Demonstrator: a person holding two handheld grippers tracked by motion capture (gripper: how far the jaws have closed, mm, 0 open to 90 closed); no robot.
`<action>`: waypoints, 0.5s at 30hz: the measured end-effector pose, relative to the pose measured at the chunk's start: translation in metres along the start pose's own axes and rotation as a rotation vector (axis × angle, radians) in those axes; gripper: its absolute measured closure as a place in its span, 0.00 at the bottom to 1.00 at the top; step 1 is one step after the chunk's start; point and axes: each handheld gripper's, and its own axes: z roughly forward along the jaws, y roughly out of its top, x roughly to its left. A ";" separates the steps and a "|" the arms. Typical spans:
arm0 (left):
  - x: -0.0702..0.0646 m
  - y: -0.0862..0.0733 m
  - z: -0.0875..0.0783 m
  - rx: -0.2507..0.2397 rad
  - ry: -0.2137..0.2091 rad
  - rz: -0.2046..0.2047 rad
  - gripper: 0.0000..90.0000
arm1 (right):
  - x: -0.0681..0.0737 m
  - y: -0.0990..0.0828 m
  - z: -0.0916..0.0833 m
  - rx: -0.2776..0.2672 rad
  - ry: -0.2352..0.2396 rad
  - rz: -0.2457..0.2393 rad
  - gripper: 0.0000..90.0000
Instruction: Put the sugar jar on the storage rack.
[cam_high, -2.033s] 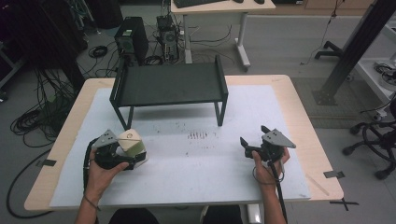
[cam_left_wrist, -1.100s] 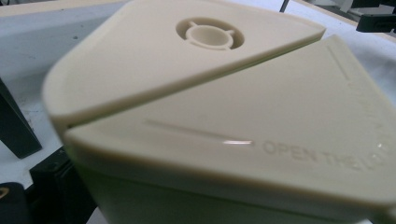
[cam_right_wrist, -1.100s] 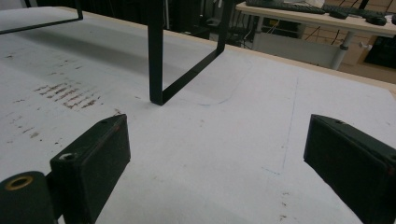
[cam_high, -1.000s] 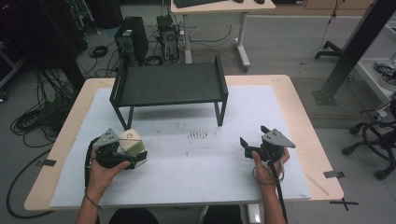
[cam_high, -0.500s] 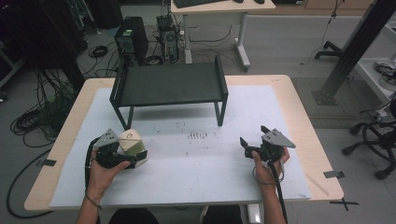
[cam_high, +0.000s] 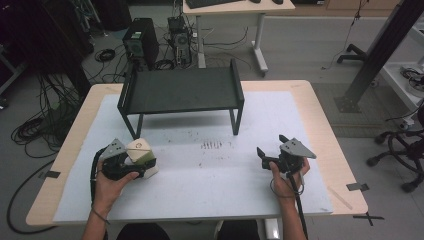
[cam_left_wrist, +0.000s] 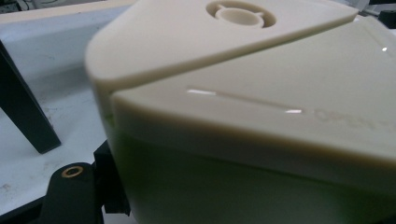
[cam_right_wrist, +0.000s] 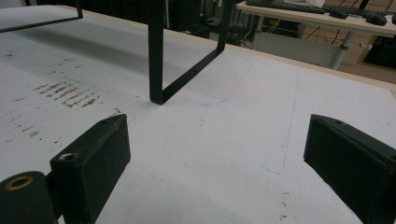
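the left gripper (cam_high: 131, 166) has just been closing and is clamped on the cream box (cam_high: 141, 154). keep that squeeze even and lift straight up, clear of the rack (cam_high: 182, 91) ahead. the right gripper (cam_high: 270, 156) rests on the table (cam_high: 220, 190), jaws apart.

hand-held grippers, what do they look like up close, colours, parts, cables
Both are black. The left hand-held gripper and the right hand-held gripper each carry a grey three-cornered plate on top and trail a black cable. The right one's jaws are blocky black pads, with a brass-coloured ring at one base.

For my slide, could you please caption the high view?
Left gripper closing on a cream plastic box; right gripper open beside a black metal shelf.
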 end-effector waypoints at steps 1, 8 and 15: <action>0.000 0.000 0.000 -0.001 0.000 0.001 0.28 | 0.000 0.000 0.000 -0.001 0.000 0.000 0.08; 0.001 0.000 0.000 -0.002 -0.003 0.005 0.28 | 0.000 0.000 0.000 0.002 0.004 -0.002 0.08; 0.002 -0.001 0.000 -0.013 -0.002 0.000 0.29 | 0.000 0.000 0.001 0.004 0.007 -0.002 0.08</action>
